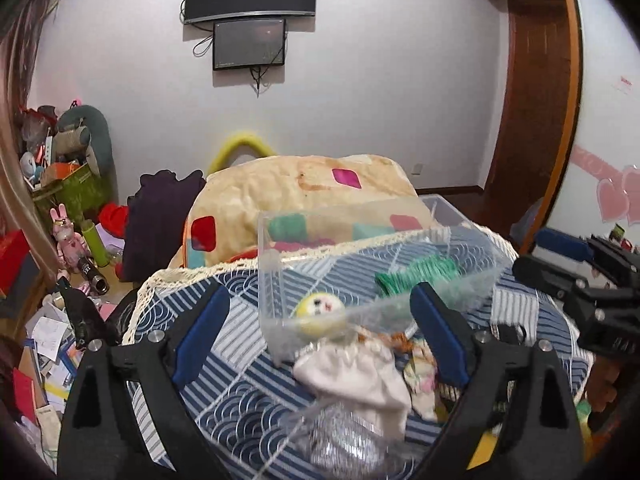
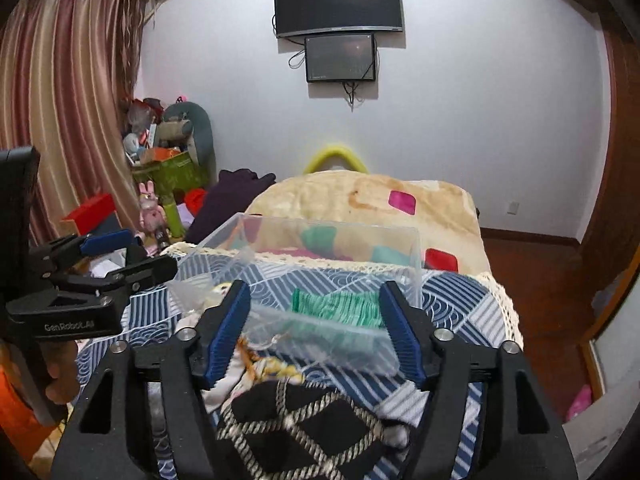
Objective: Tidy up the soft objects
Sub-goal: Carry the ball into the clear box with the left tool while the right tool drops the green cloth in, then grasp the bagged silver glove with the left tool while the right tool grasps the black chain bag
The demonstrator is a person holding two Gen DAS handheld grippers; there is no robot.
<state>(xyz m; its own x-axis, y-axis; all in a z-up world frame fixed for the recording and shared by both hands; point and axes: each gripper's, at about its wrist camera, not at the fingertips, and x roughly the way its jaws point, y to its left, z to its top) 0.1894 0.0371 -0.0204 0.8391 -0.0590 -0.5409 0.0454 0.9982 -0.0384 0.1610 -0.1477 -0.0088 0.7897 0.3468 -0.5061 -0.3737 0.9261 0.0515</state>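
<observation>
Clear plastic forms the storage box (image 1: 360, 264) just ahead of both pairs of fingers, resting on a blue patterned bedspread (image 1: 224, 392); a green knitted piece (image 2: 340, 304) lies inside. The left gripper (image 1: 320, 332) has its fingers spread wide around a white cloth (image 1: 360, 376). The right gripper (image 2: 316, 330) is equally wide, a black-and-white patterned sock (image 2: 304, 424) between its fingers.

Clear bin (image 1: 276, 280) and socks (image 2: 304, 420) crowd both tongs.

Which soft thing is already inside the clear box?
The green knitted piece lies inside the clear box. The white cloth and black patterned cloth lie outside it on the bed.
</observation>
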